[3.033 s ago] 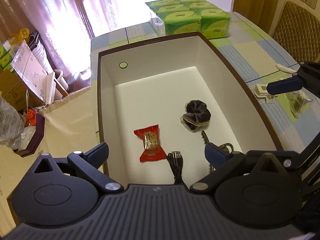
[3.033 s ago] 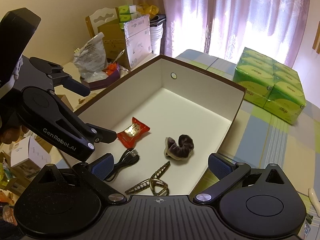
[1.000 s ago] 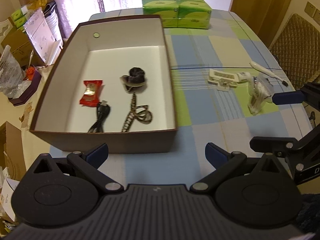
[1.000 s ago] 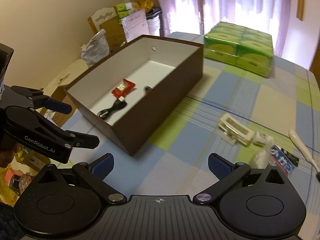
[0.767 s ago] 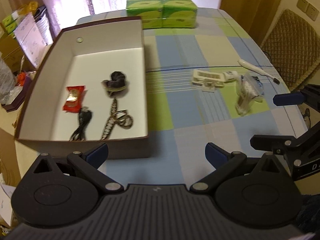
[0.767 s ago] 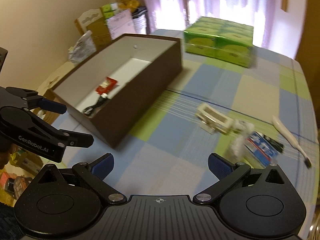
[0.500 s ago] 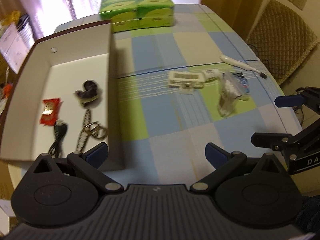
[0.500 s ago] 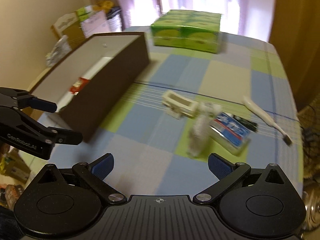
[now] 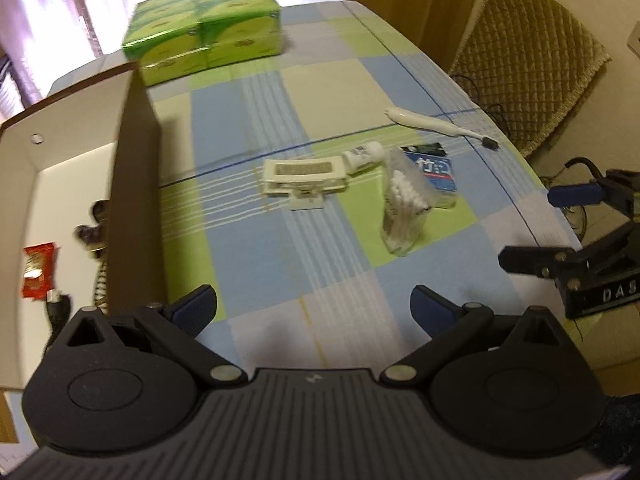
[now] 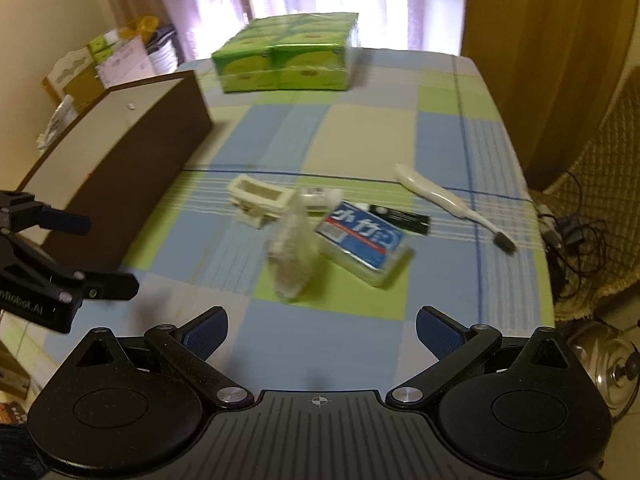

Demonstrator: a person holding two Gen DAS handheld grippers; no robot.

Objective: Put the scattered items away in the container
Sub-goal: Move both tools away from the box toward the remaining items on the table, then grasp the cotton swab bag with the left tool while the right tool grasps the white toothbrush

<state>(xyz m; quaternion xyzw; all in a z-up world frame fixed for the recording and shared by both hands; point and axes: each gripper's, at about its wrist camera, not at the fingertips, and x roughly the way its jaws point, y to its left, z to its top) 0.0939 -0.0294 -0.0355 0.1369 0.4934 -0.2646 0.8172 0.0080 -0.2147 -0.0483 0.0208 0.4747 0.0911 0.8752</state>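
The brown box (image 9: 136, 184) with a white inside stands at the left and holds a red candy (image 9: 38, 270), a dark scrunchie (image 9: 94, 224) and a black cable (image 9: 56, 312). Loose on the checked cloth lie a white clip (image 9: 302, 174), a small tube (image 9: 362, 156), a bag of cotton swabs (image 9: 404, 204), a blue packet (image 9: 434, 172) and a white toothbrush (image 9: 432, 124). My left gripper (image 9: 314, 308) hangs open and empty in front of them. My right gripper (image 10: 322, 330) is open too, just short of the swab bag (image 10: 294, 256) and blue packet (image 10: 364, 240).
A green pack of tissues (image 9: 204, 44) sits at the far end of the table. A quilted chair (image 9: 528, 68) stands past the table's right edge, with cables (image 10: 572, 236) on the floor below. Cardboard boxes (image 10: 100, 68) pile up beyond the brown box.
Both grippers have pulled out of the box and swung right, over the loose items on the cloth. Both stay open and empty.
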